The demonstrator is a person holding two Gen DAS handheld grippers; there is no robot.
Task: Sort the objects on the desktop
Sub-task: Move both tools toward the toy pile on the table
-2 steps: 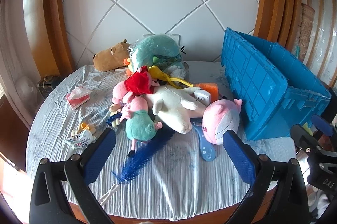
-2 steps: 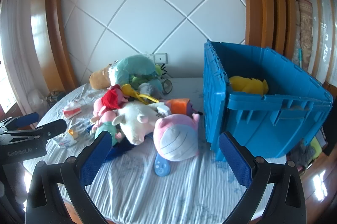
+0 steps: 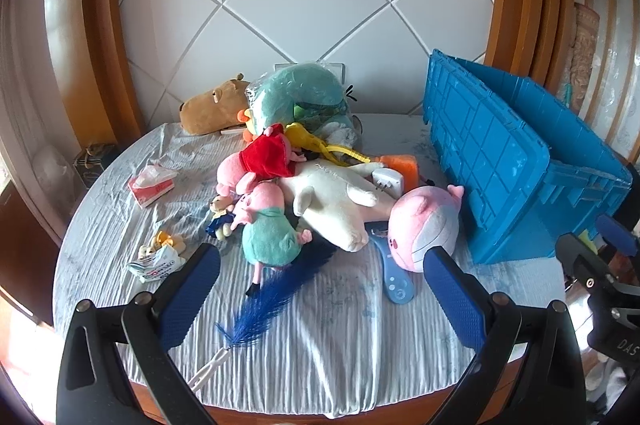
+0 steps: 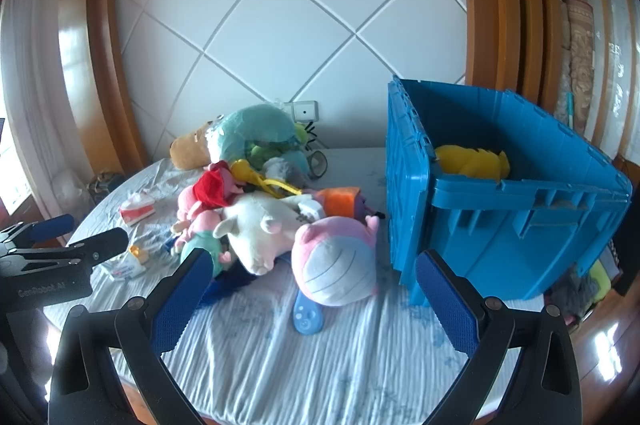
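Soft toys heaped on the worktop [image 3: 340, 365] left of the blue crate [image 4: 512, 225], a yellow plush [image 4: 472, 161] inside it; left gripper [image 3: 320, 289] and right gripper [image 4: 312, 289] fingers spread wide, grasping nothing

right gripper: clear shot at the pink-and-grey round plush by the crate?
Probably yes. The right gripper is open and empty, and the pink-and-grey plush lies at the pile's near edge with nothing on top; the blue crate stands alongside.

White diamond-panelled wall [image 3: 304, 5] framed by curved wooden trim [image 4: 492, 9].
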